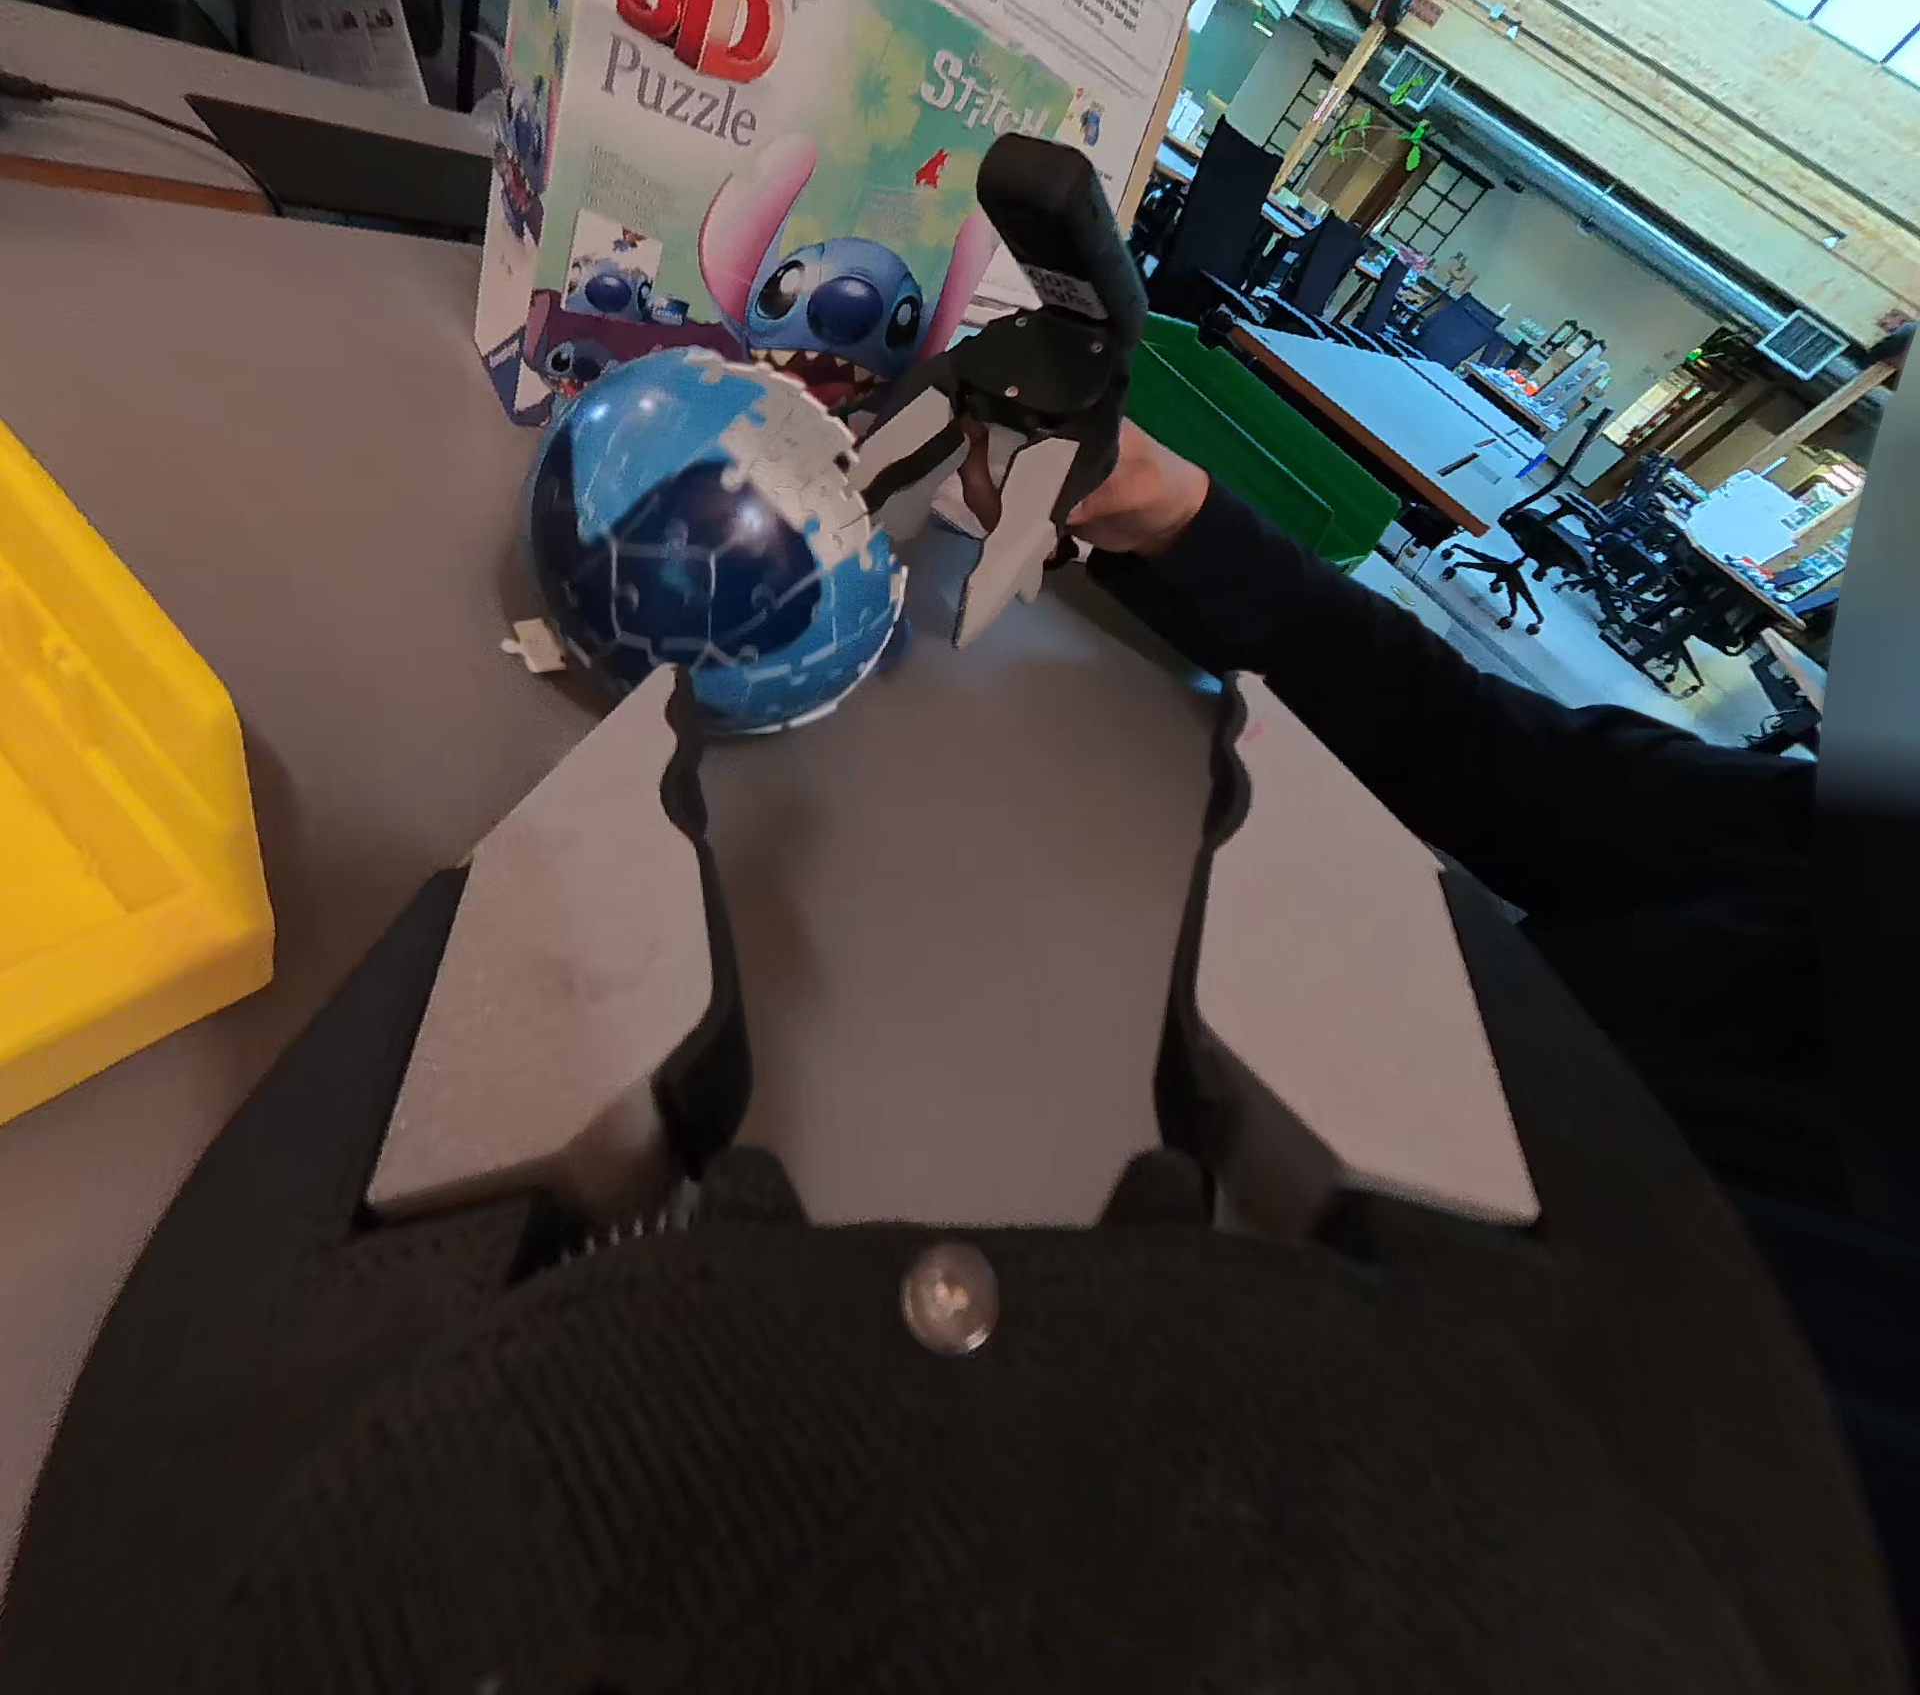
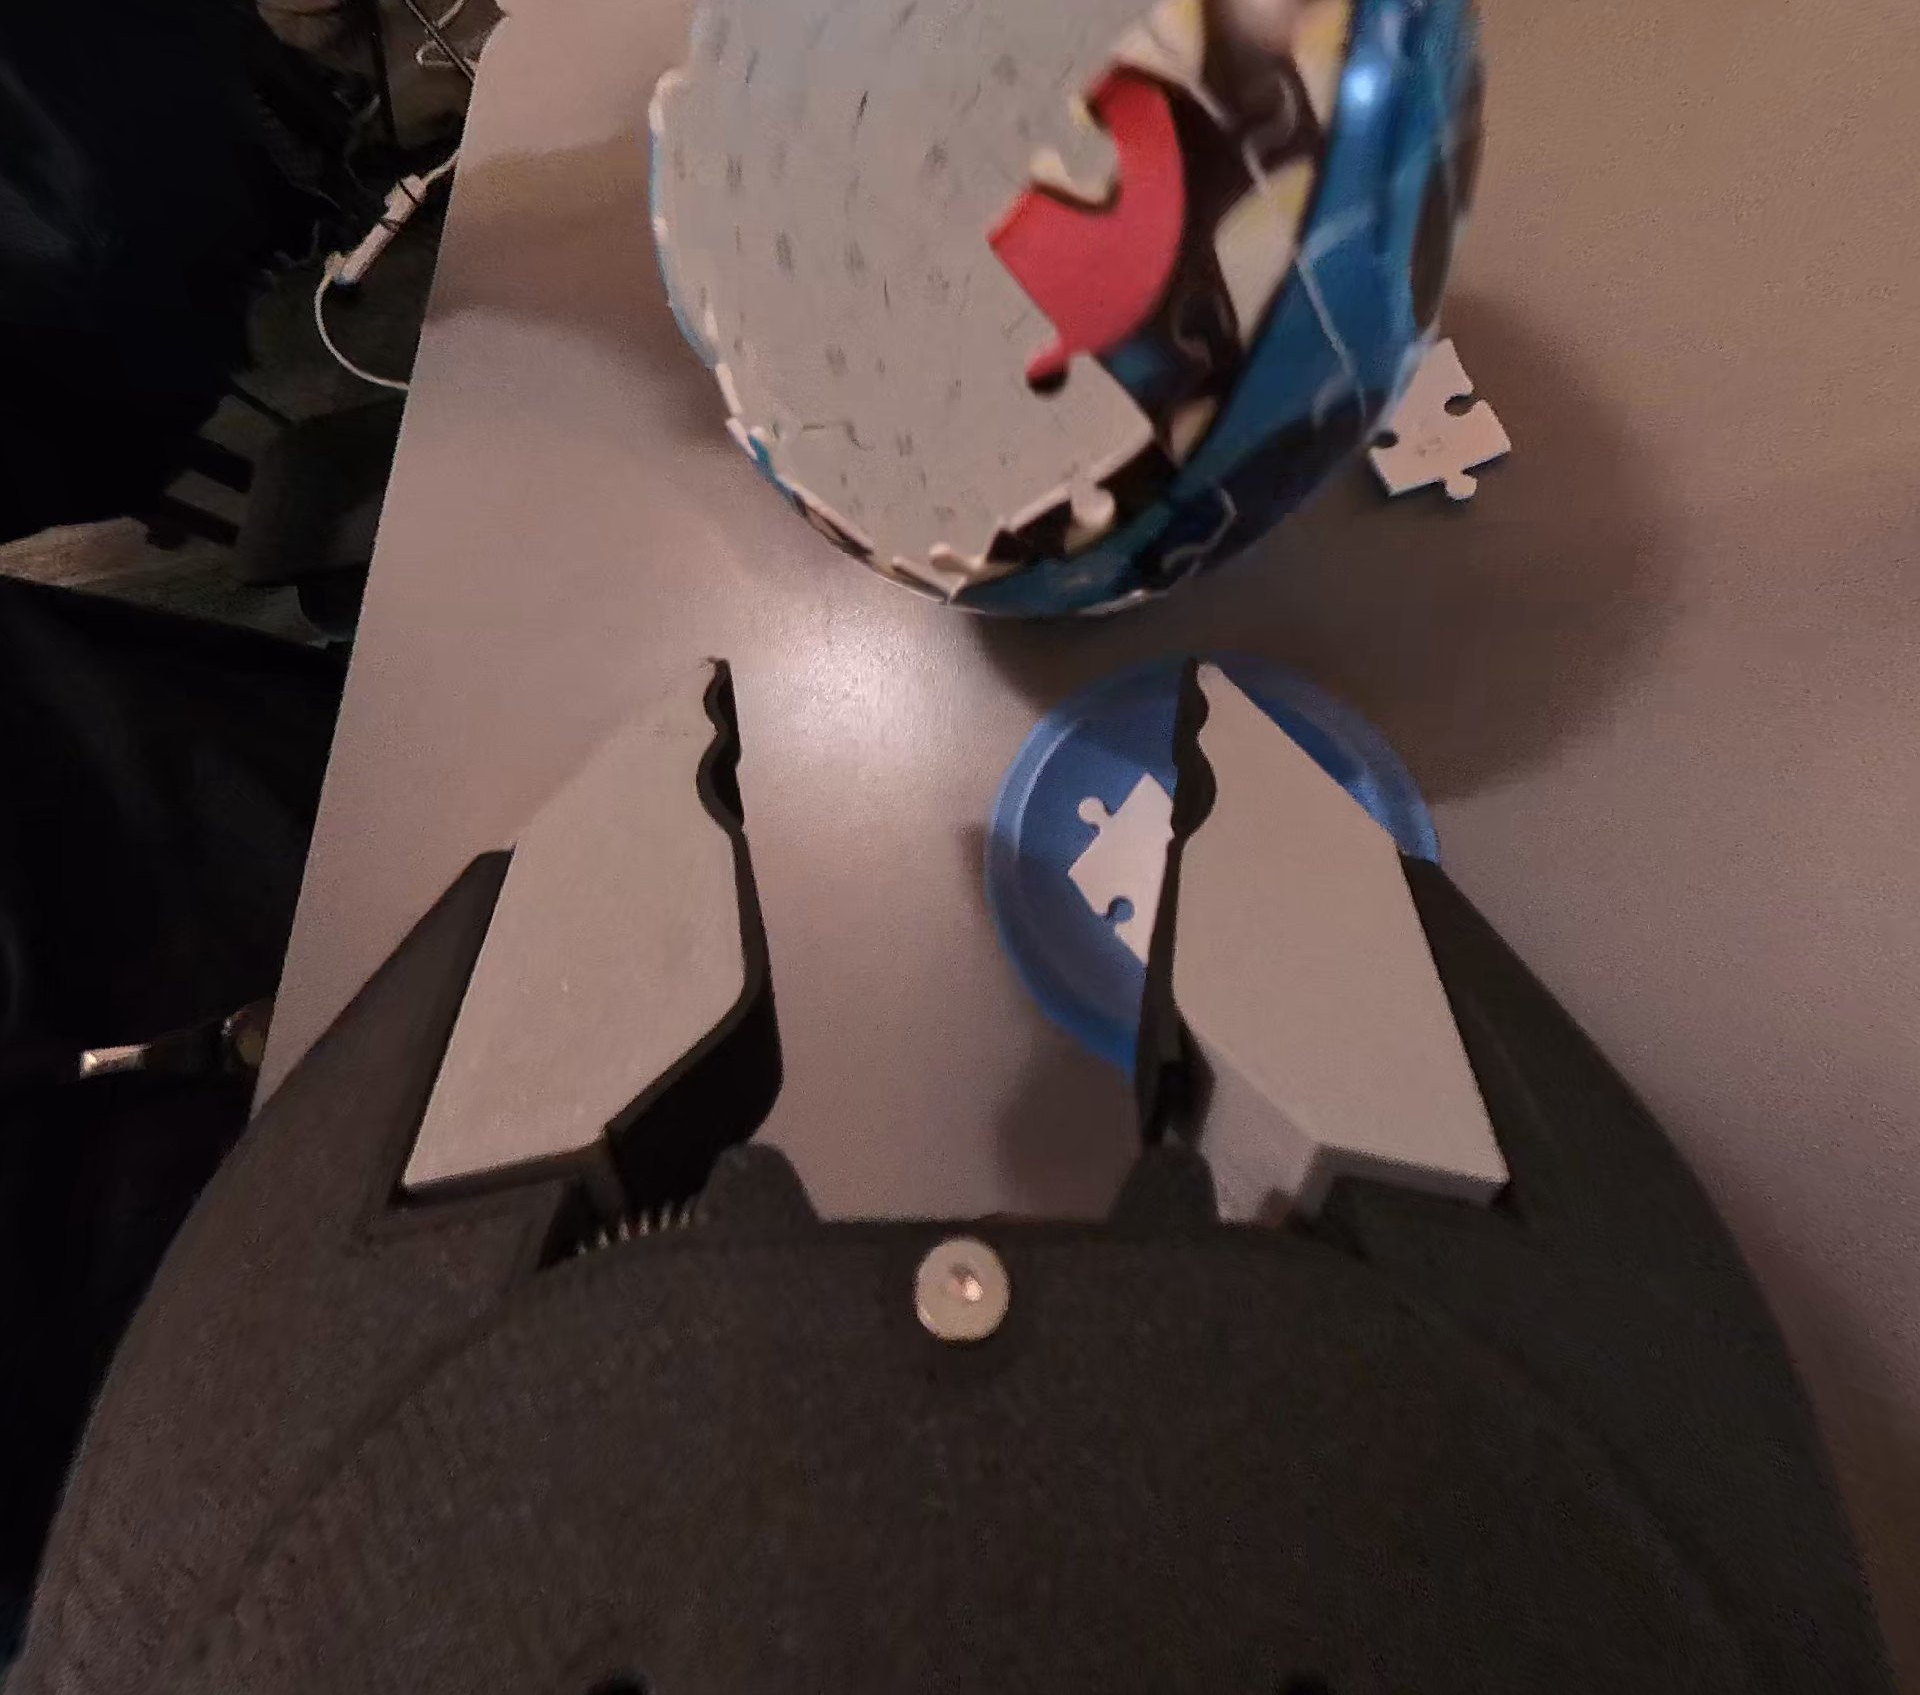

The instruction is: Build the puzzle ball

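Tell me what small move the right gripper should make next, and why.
Probably shift the right gripper sideways over the loose piece on the blue disc and lower onto it. The jaws stand open and empty, the puzzle ball still has a gap in its shell, and this piece lies just inside one finger, closer than the piece beside the ball.
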The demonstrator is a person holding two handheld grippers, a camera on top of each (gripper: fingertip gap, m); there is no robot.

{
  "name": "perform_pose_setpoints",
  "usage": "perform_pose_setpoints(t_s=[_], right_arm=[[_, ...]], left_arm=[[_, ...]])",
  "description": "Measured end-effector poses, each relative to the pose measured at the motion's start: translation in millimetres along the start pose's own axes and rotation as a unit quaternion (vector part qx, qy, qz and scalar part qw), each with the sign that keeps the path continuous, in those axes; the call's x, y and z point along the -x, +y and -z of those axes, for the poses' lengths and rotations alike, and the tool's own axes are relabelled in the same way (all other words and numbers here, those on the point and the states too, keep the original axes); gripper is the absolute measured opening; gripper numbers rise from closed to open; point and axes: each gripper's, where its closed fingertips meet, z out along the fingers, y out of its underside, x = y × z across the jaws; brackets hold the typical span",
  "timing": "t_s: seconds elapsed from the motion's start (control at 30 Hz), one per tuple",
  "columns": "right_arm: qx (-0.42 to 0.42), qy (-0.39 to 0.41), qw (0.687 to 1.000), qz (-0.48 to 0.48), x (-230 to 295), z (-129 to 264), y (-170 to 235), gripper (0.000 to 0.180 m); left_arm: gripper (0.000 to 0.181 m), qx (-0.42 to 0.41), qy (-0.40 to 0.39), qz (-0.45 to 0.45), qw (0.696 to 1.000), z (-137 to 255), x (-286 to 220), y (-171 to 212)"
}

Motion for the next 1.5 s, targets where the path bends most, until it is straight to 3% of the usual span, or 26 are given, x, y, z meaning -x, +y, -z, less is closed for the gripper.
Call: perform_pose_setpoints(t_s=[0.1, 0.2, 0.43, 0.63, 0.97, 1.5], right_arm=[[0.044, -0.044, 0.998, 0.033, 18, 2, 20, 0.082], [0.076, 0.023, 0.992, 0.096, 2, 6, 39, 0.081], [0.066, 0.069, 0.991, 0.095, -18, 18, 35, 0.085], [0.013, 0.105, 0.991, 0.082, -34, 23, 19, 0.088], [-0.057, 0.113, 0.988, 0.083, -44, 25, -11, 0.092], [-0.088, 0.116, 0.984, 0.104, -68, 1, -44, 0.094]], left_arm=[[0.097, 0.015, 0.007, 0.004, 1.000, -5, 2, 11], [0.097, 0.035, 0.009, 0.001, 0.999, -16, 5, 21], [0.102, 0.077, -0.003, -0.027, 0.997, -64, 24, 28], [0.108, 0.120, -0.078, -0.076, 0.987, -96, 65, 33], [0.112, 0.134, -0.157, -0.120, 0.971, -79, 86, 44], [0.118, 0.183, -0.207, -0.146, 0.950, -117, 142, 48]])
